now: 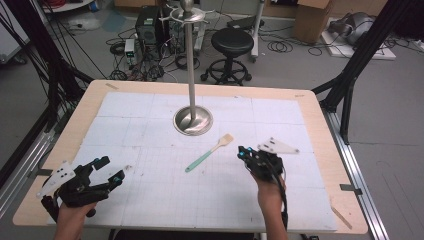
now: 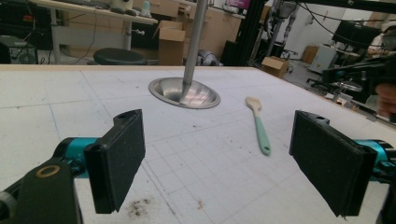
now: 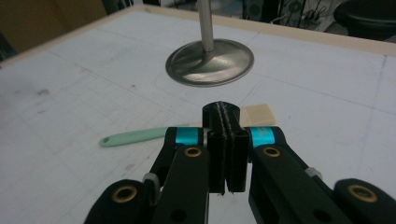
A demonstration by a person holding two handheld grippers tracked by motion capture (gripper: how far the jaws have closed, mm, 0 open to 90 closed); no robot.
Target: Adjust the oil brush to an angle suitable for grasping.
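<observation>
Spatula (image 1: 207, 153) lies flat on the bench (image 1: 310, 102) between stand base (image 1: 193, 121) and right gripper (image 1: 243, 152), whose fingers are clenched on nothing; left gripper (image 1: 112, 170) released, idle: reopen right fingers, straddle the green handle squarely, then close

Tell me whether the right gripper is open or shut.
Shut. The right gripper has its two black pads pressed flat together with nothing between them; the spatula lies beyond on the table.

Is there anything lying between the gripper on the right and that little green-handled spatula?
Nothing visible: only bare white mat lies between the right gripper, its jaws shut on nothing, and the spatula. The metal stand sits farther back, off that path.
</observation>
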